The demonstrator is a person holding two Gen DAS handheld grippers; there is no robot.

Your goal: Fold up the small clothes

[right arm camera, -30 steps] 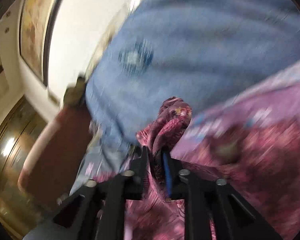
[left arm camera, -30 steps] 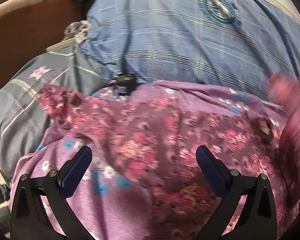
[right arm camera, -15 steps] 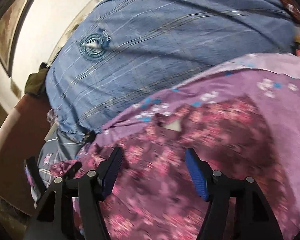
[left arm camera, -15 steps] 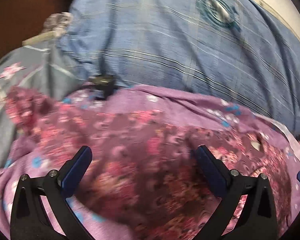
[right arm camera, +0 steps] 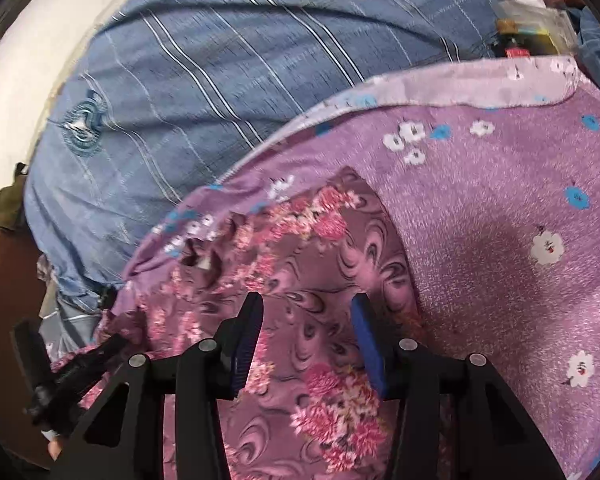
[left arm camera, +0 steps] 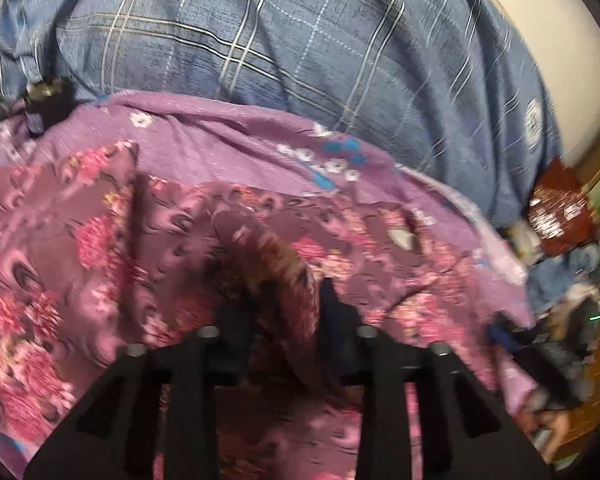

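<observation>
Cloth fills both views: a small maroon garment (left arm camera: 100,248) printed with pink flowers lies spread on a lilac sheet (right arm camera: 500,208) dotted with white and blue blossoms, and that sheet rests on a blue checked bedcover (left arm camera: 300,40) with a round stitched badge (right arm camera: 82,128). In the left wrist view the left tongs (left arm camera: 284,304) are clenched on a raised bunch of the garment, the fabric humped up between the two dark fingers, though the picture is smeared by motion. In the right wrist view the right tongs (right arm camera: 308,332) stand released, their blue pads (right arm camera: 366,344) well apart, just over a flat part of the garment near its edge; whether they touch the fabric cannot be told. The left tongs show again at the lower left of that view, on the far side of the garment. A white wall (right arm camera: 40,40) rises behind the bed, and a reddish packet (left arm camera: 560,208) lies among blurred clutter beside the sheet.
</observation>
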